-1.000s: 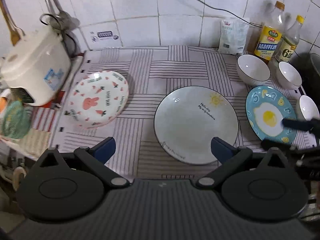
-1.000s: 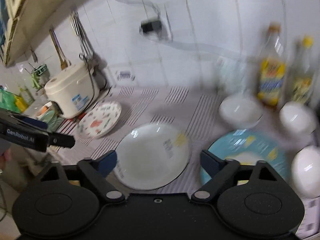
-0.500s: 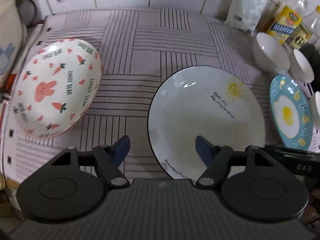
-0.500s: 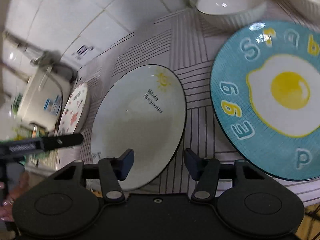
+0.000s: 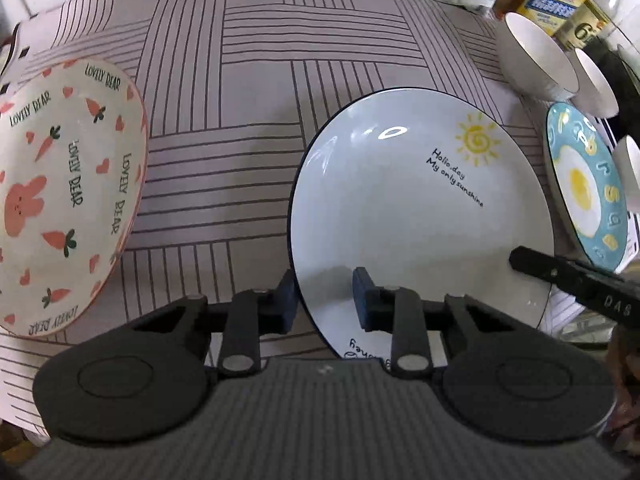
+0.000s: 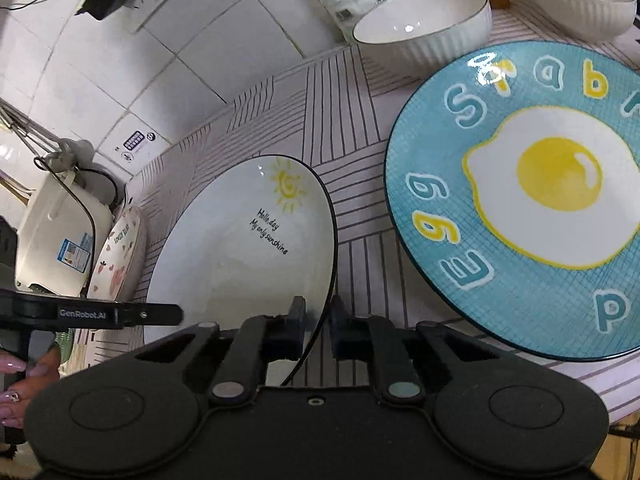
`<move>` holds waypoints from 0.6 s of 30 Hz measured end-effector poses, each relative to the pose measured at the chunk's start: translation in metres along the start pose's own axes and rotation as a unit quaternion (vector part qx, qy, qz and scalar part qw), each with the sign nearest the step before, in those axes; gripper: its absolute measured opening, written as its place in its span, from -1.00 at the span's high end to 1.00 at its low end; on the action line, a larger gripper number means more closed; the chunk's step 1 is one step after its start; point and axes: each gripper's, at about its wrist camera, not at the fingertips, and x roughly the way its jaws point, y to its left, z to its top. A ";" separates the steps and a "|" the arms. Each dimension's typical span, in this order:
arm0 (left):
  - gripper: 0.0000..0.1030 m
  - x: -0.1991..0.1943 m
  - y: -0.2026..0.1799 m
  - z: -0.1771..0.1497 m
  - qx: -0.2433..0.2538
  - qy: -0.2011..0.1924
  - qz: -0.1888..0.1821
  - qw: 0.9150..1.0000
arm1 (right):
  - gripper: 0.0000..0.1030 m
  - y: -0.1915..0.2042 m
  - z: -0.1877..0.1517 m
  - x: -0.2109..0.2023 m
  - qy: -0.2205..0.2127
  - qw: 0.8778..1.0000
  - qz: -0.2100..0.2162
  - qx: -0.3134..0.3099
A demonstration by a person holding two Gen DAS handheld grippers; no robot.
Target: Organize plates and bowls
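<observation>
I have both tongs astride the sunshine plate's (image 5: 420,216) near rim on the striped mat (image 5: 240,80): the left gripper (image 5: 325,300) half open, the right gripper (image 6: 316,328) narrowed around the edge, contact unclear. The fried-egg plate (image 6: 532,200) lies just beside.

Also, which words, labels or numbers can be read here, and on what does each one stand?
"Hello, day / My only sunshine": sun plate
"LOVELY BEAR": rabbit plate
"GenRobot.AI": left gripper
"DAS": right gripper
"6": bottle
Loose letters and "6": egg plate
Yellow bottle label, rice cooker sticker: unreadable
</observation>
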 end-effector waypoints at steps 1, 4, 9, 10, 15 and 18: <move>0.46 0.000 0.000 0.001 0.000 0.005 0.001 1.000 | 0.72 -0.002 -0.001 0.000 -0.006 1.000 0.002 0.005; 0.44 -0.001 -0.001 0.006 0.009 0.012 0.008 1.000 | 0.66 0.007 -0.001 0.000 -0.003 1.000 -0.007 -0.026; 0.43 -0.011 0.004 0.013 0.015 0.015 -0.005 1.000 | 0.66 0.024 0.011 -0.010 0.000 0.998 -0.009 -0.060; 0.41 -0.014 0.005 0.014 0.017 0.009 -0.006 1.000 | 0.66 0.026 0.014 -0.010 -0.003 0.998 -0.010 -0.066; 0.40 -0.024 0.013 0.038 0.019 -0.005 0.008 1.000 | 0.64 0.033 0.036 -0.007 -0.012 0.996 0.008 -0.088; 0.39 -0.027 0.016 0.057 0.043 -0.014 0.028 0.999 | 0.63 0.036 0.049 0.005 -0.018 0.995 0.020 -0.097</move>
